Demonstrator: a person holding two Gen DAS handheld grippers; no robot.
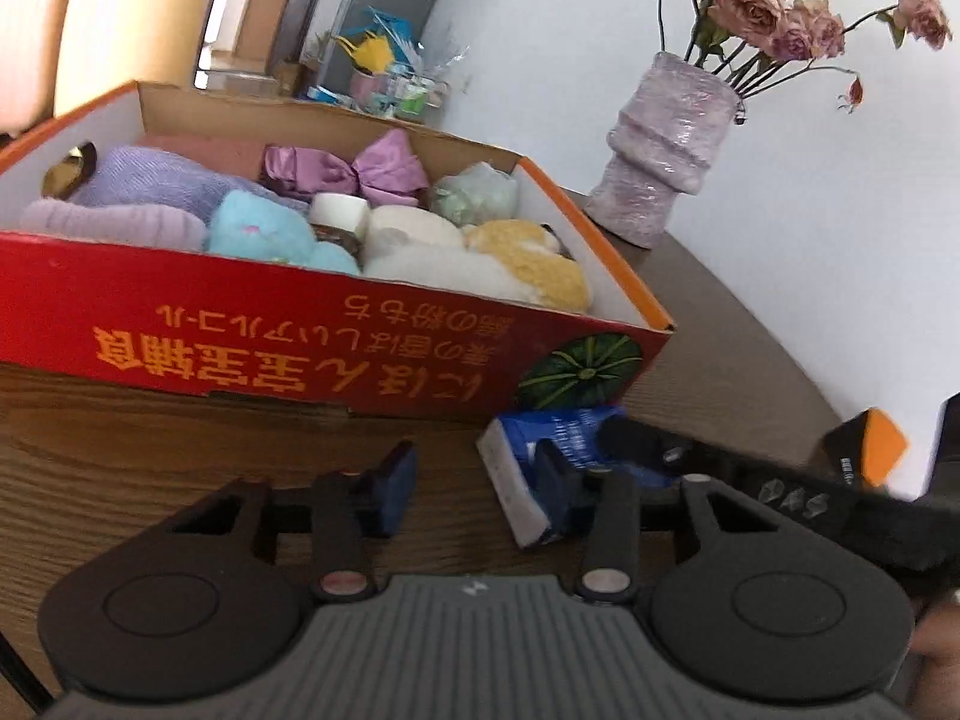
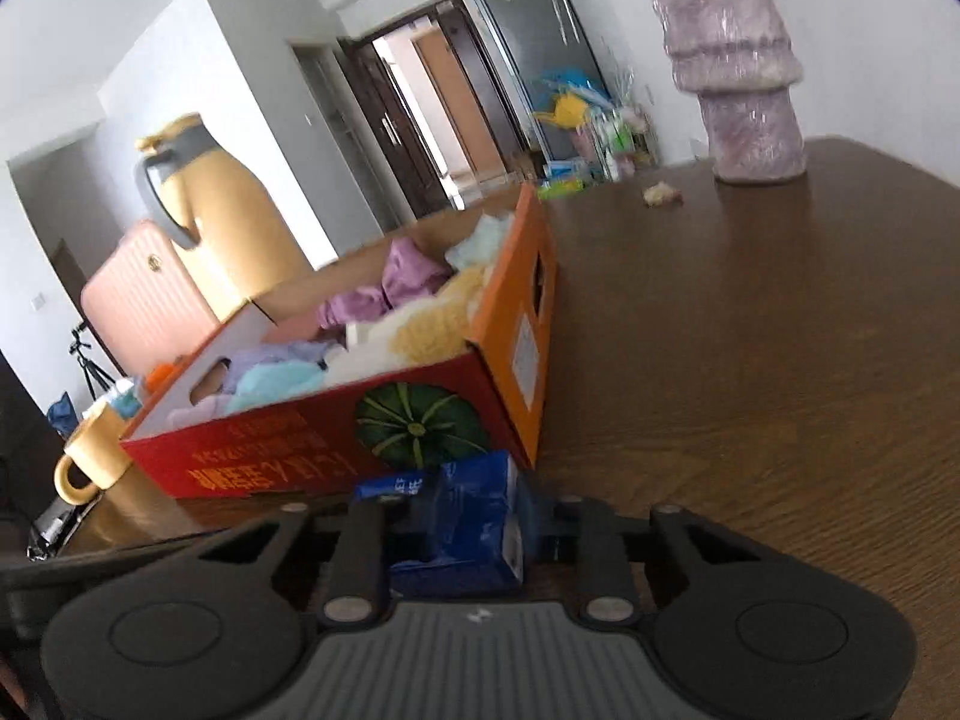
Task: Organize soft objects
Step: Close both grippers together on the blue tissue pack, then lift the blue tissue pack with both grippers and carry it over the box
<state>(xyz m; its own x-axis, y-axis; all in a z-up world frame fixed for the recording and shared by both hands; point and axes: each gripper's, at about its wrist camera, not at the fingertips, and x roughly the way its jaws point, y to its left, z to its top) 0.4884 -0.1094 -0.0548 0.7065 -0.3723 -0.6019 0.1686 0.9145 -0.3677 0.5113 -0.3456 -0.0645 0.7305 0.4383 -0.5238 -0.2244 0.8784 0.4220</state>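
Standing on the dark wood-grain desk (image 2: 750,360), left to right: a mustard ceramic mug (image 2: 90,456); a red and orange cardboard box printed with a green pumpkin (image 1: 288,348), packed with soft items, namely a lilac knitted cloth (image 1: 114,222), a sky-blue plush toy (image 1: 264,231), a purple satin bow (image 1: 360,171) and a cream and yellow plush toy (image 1: 528,267); a blue plastic tissue pack (image 2: 474,522) on the desk just in front of the box's pumpkin corner; a lilac ribbed vase of dried pink roses (image 1: 666,144) well apart, far right. Left claw (image 1: 474,480): released, jaws spread, the pack beside its right finger. Right claw (image 2: 468,531): clenched on the tissue pack.
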